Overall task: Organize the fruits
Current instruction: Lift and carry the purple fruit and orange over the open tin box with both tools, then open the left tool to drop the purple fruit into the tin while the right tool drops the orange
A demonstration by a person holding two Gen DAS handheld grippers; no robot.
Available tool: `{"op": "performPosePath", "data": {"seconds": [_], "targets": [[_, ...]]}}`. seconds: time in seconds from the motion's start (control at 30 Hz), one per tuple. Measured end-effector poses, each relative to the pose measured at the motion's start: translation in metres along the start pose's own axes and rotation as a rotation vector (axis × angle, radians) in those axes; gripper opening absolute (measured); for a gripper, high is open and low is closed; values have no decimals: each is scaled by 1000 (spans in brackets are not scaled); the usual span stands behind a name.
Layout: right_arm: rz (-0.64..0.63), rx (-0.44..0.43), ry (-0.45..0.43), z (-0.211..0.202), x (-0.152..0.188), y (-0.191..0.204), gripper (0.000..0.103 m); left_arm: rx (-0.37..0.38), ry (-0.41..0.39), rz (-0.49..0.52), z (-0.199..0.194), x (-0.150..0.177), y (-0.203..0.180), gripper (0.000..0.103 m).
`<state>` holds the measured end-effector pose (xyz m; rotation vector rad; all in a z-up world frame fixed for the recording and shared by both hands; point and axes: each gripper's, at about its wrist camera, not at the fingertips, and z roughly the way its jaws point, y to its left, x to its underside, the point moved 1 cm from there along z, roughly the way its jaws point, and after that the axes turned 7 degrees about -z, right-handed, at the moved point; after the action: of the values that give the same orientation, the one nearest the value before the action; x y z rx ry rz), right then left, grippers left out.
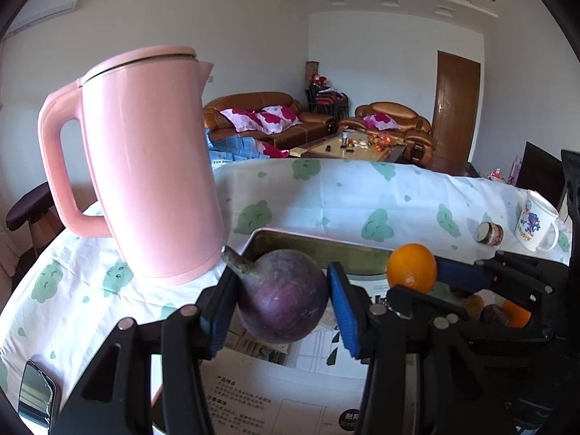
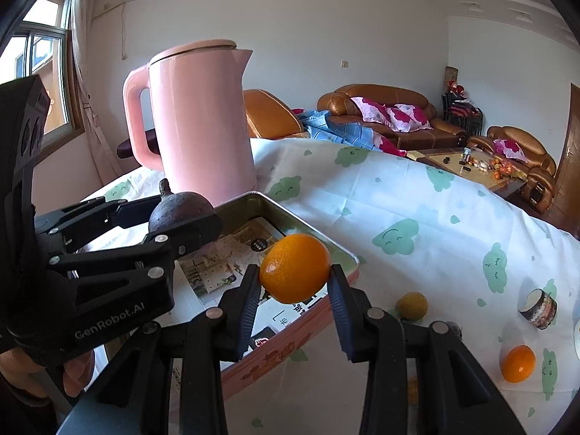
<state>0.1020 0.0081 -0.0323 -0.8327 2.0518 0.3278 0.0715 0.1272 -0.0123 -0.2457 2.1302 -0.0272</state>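
Note:
My left gripper [image 1: 281, 304] is shut on a dark purple fruit with a stem [image 1: 284, 295], held above the metal tray [image 1: 319, 244]. The fruit also shows in the right wrist view [image 2: 179, 208], gripped by the left gripper [image 2: 181, 224]. My right gripper [image 2: 294, 290] is shut on an orange [image 2: 295, 268], held over the tray's right rim [image 2: 319, 241]. The same orange shows in the left wrist view [image 1: 411, 268], held by the right gripper [image 1: 417, 279]. A second orange [image 2: 518, 363] and a yellowish fruit [image 2: 411, 305] lie on the tablecloth right of the tray.
A tall pink kettle [image 1: 148, 166] stands just left of the tray's far corner. A printed paper [image 2: 232, 253] lines the tray. A small jar [image 2: 538, 308] lies on its side and a white mug [image 1: 536, 221] stands at the table's right. A phone [image 1: 36, 398] lies at the near left.

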Motion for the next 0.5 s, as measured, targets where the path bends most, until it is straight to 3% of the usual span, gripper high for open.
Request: {"op": "performPosePath", "data": {"seconds": [0.5], "targets": [[-44,-18,50,14,5,11,40,-25,58,10,11,7,5,50]]}}
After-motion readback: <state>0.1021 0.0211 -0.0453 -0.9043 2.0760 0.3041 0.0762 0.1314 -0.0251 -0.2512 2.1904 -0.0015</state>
